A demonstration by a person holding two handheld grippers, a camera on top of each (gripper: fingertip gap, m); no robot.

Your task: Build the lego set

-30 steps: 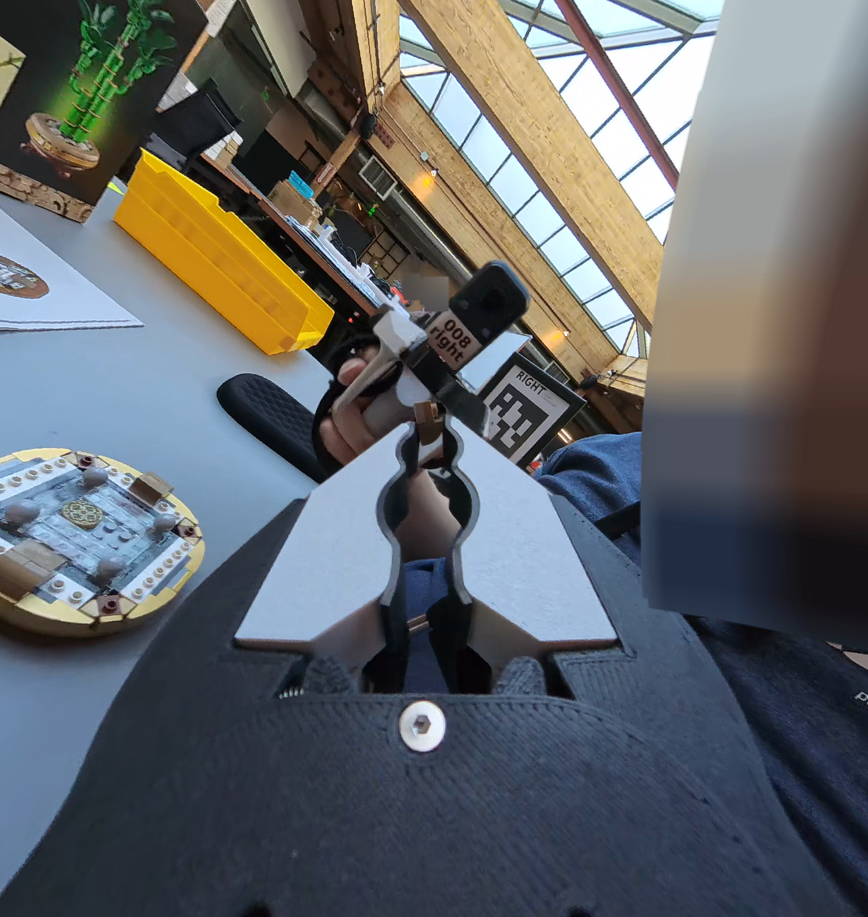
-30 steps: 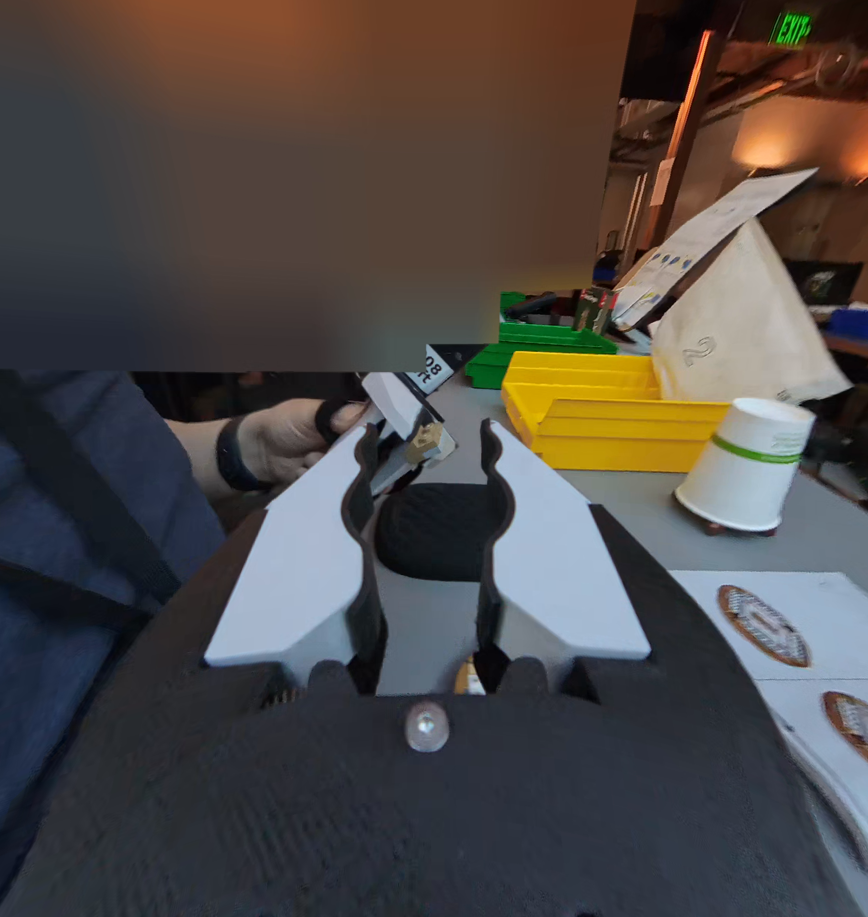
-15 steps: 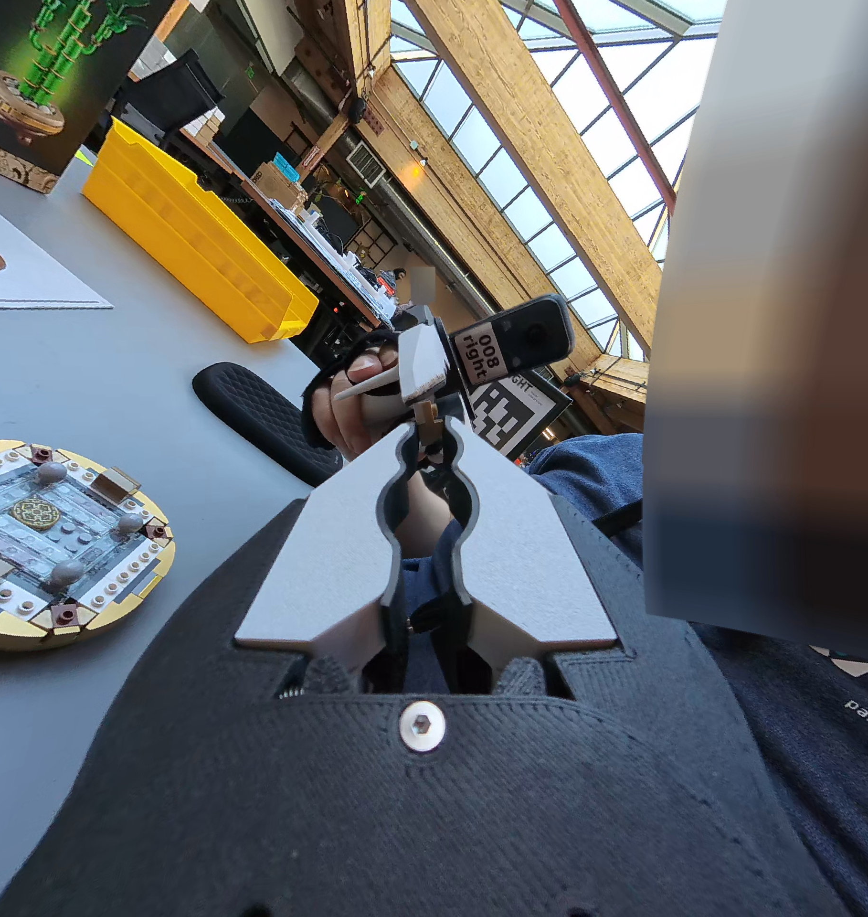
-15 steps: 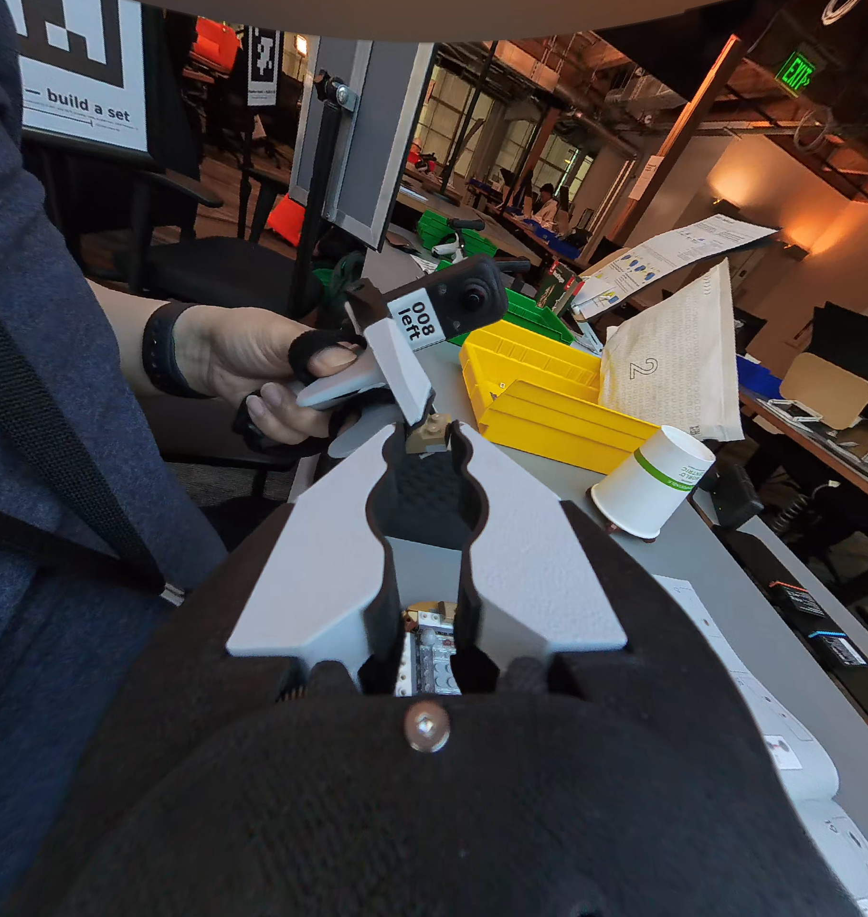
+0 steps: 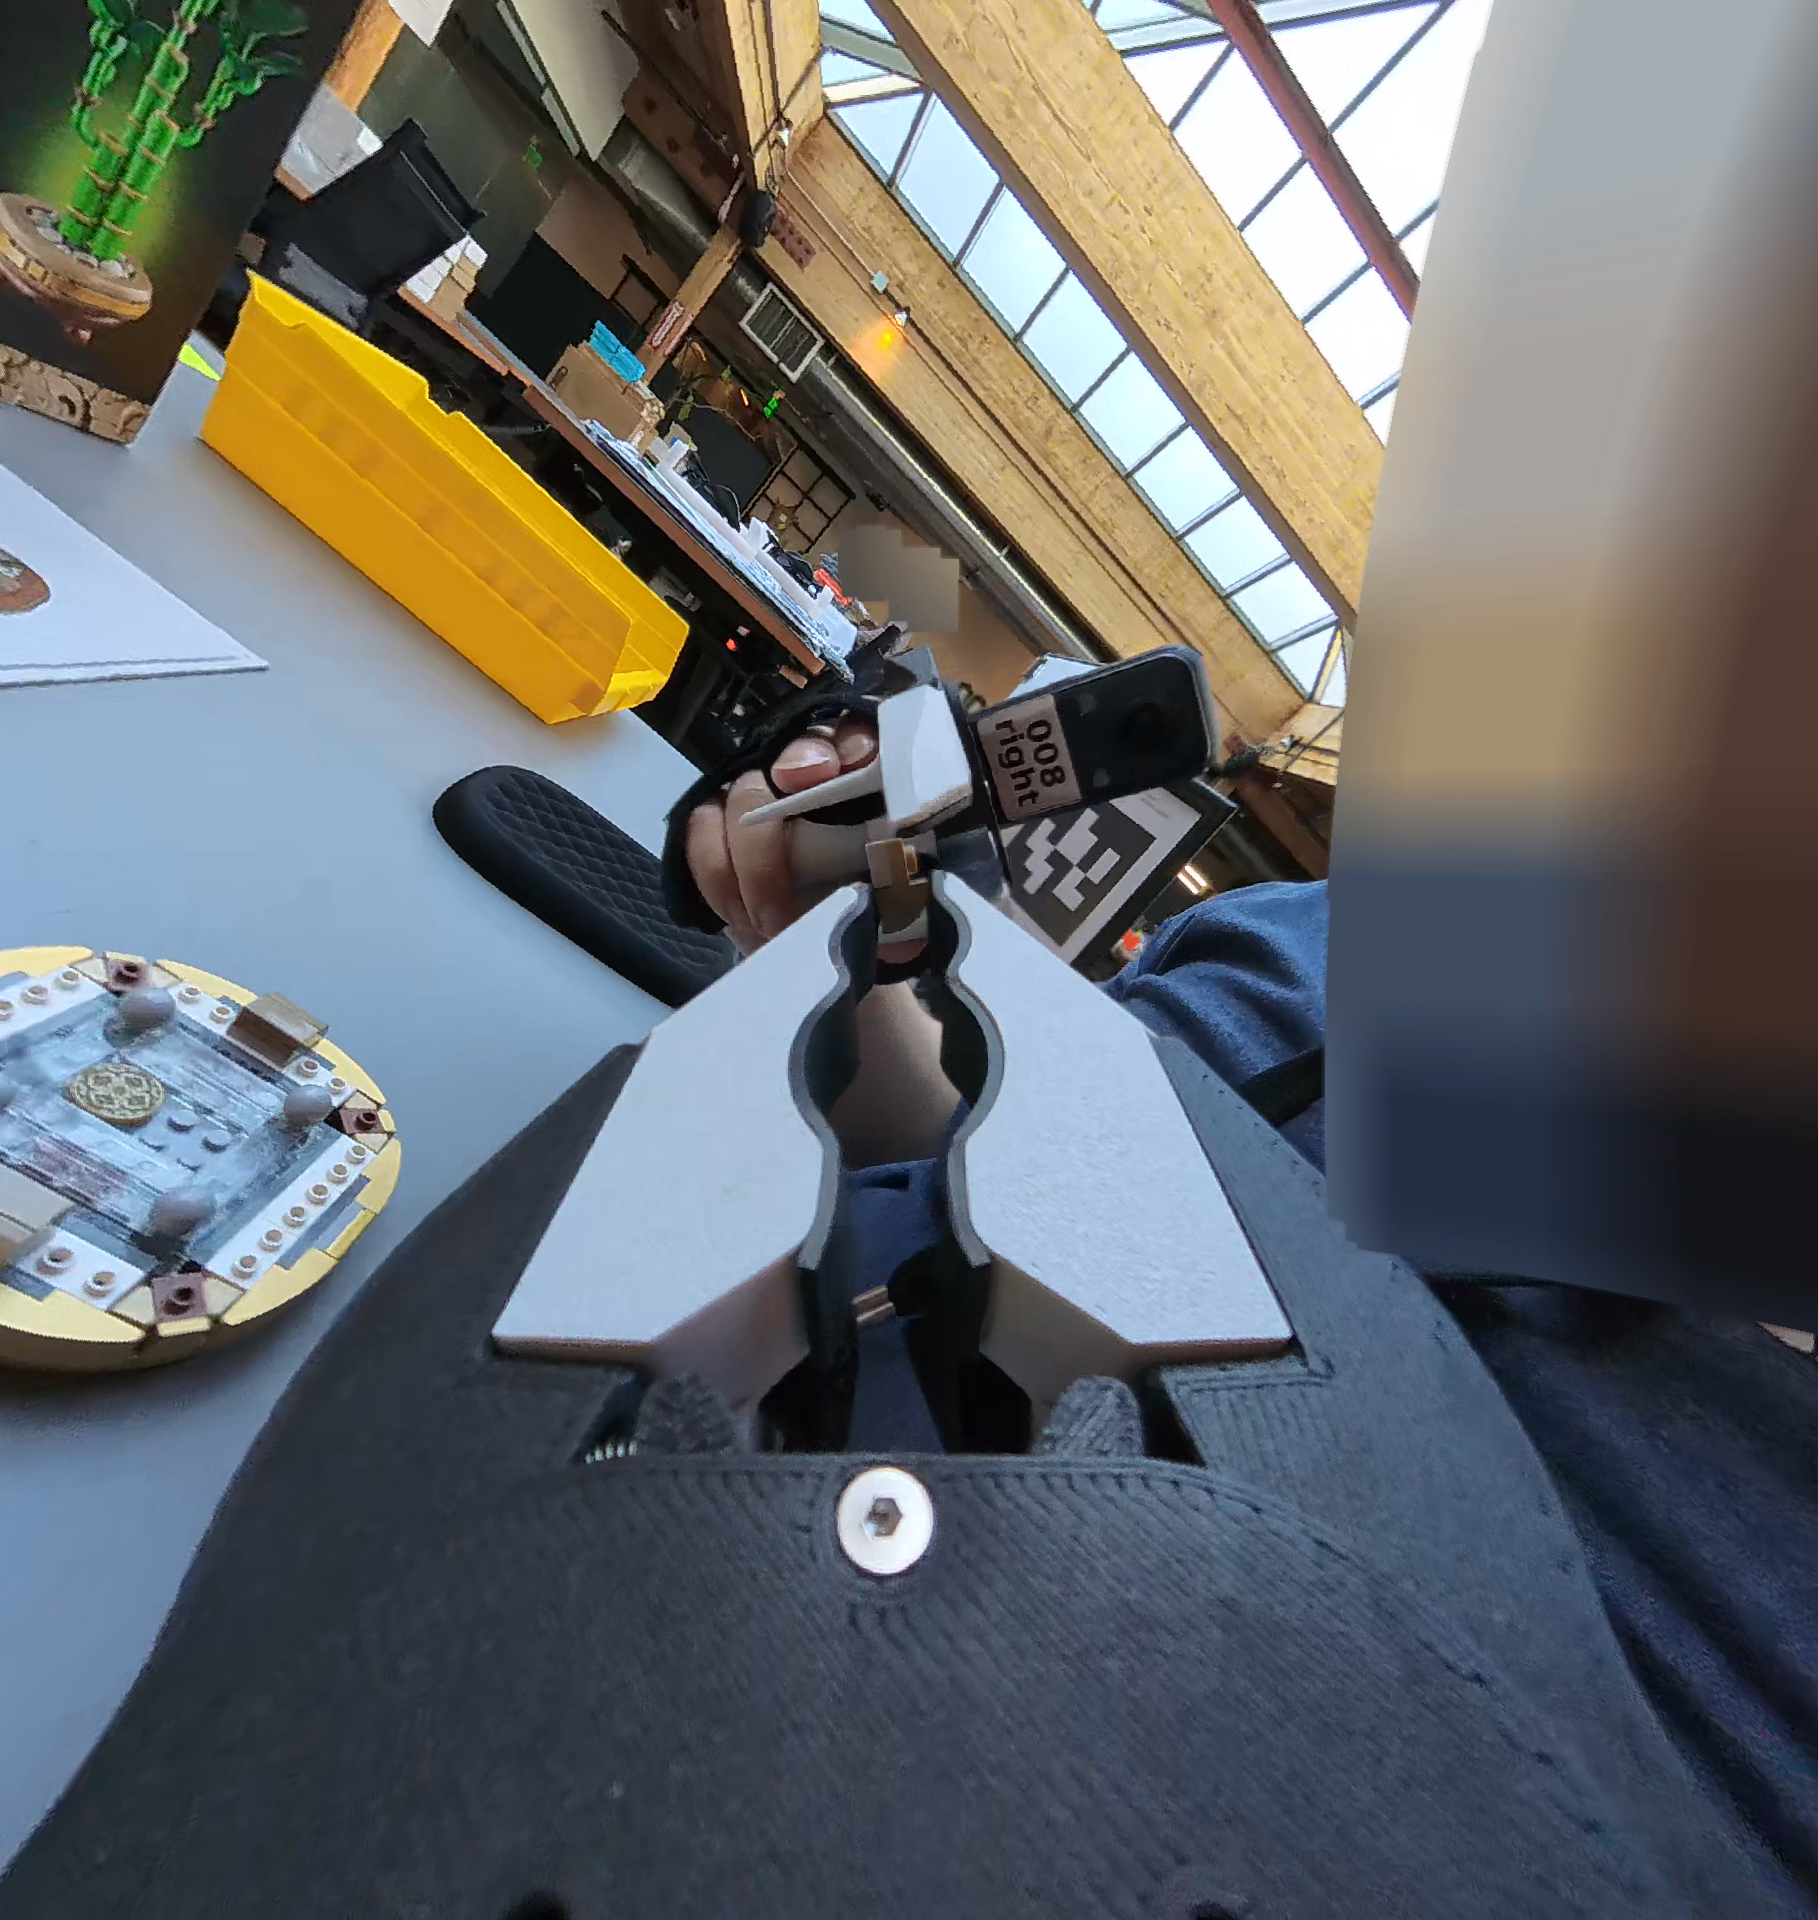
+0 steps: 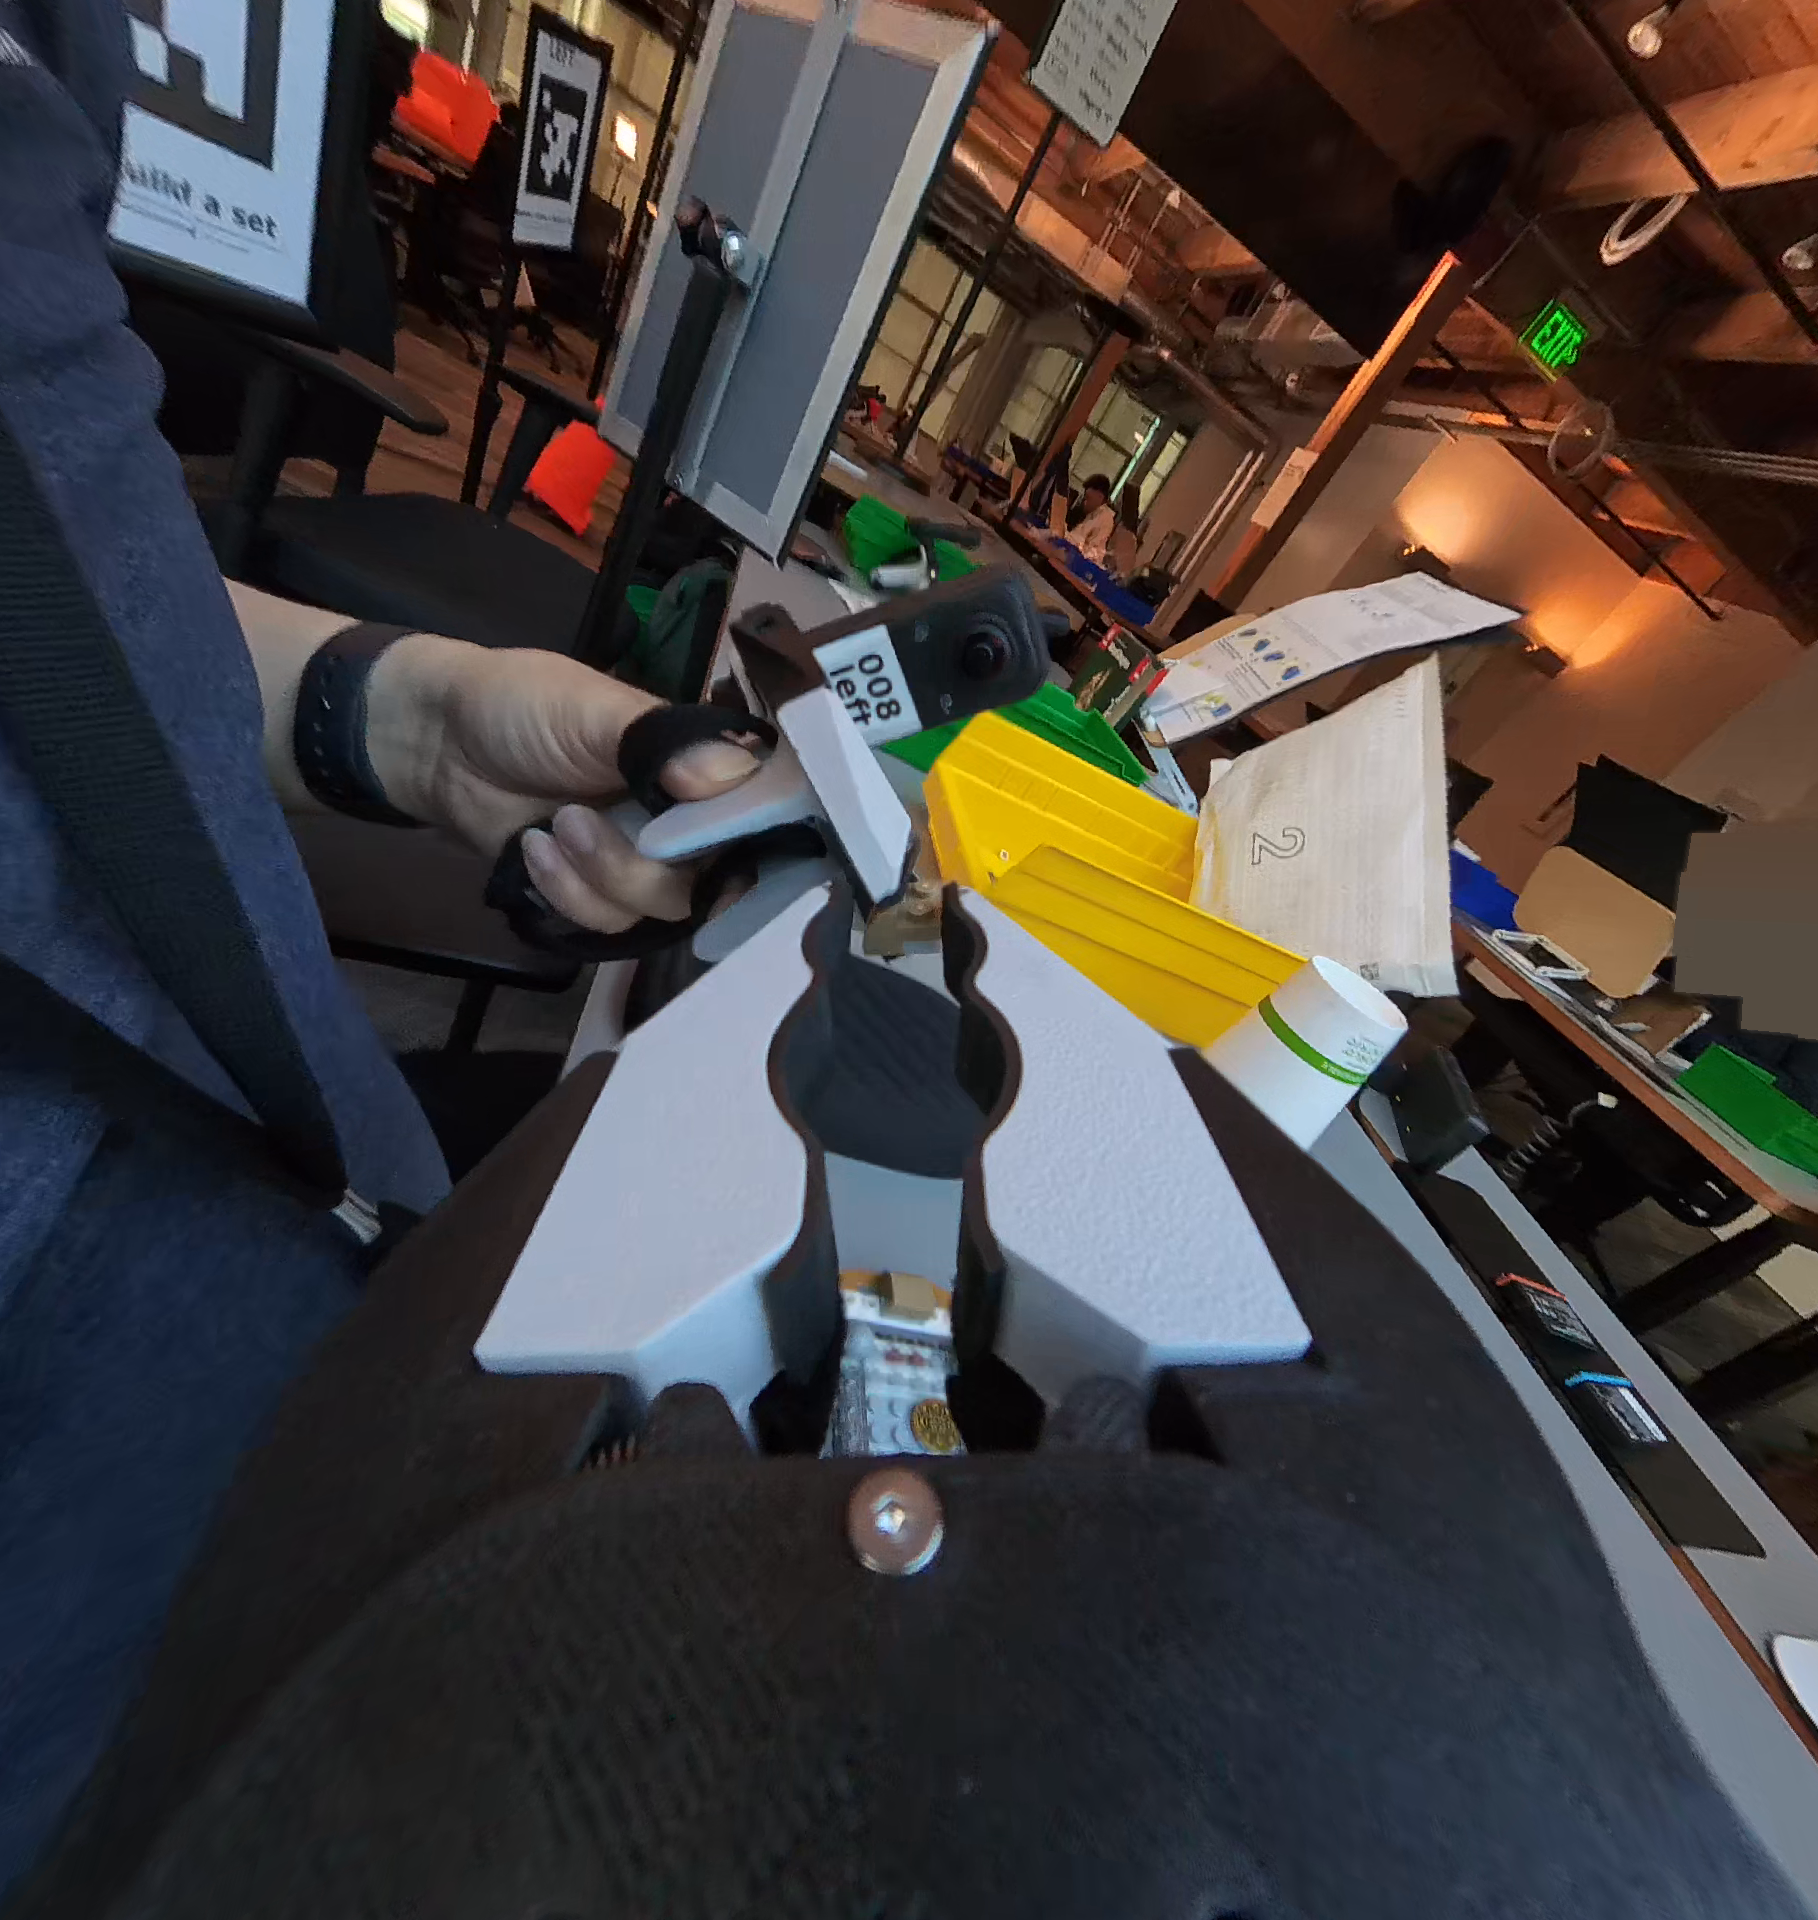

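Observation:
A small tan lego piece (image 5: 892, 871) is held in the air between the two grippers, which meet tip to tip. My left gripper (image 5: 899, 902) is shut on it. In the right wrist view the same piece (image 6: 900, 923) sits between the tips of my right gripper (image 6: 892, 914), which is closed on it from the opposite side. The other gripper shows beyond in each view: the right one (image 5: 915, 774) and the left one (image 6: 848, 790). The round gold-rimmed lego base (image 5: 157, 1132) lies on the grey table at the left, and part of it shows low between the right gripper's fingers (image 6: 900, 1371).
A black padded rest (image 5: 572, 873) lies on the table under the grippers. Stacked yellow bins (image 5: 417, 499) stand behind it, with a paper cup (image 6: 1310, 1049) and a paper bag (image 6: 1331, 852) beside them. The instruction booklet (image 5: 74, 623) and set box (image 5: 84, 208) are at the far left. The person's blue torso (image 6: 105, 935) is close. My left and right fingertips are right by each other. My left tips are roughly 15 cm from the round gold-rimmed lego base (image 5: 157, 1132). Seen from the right wrist view (image 6: 898, 1433) as well.
The right gripper was open and apart from the piece a second ago. It has come up to the left gripper and closed on the tan piece. Both grippers have tilted slightly since.

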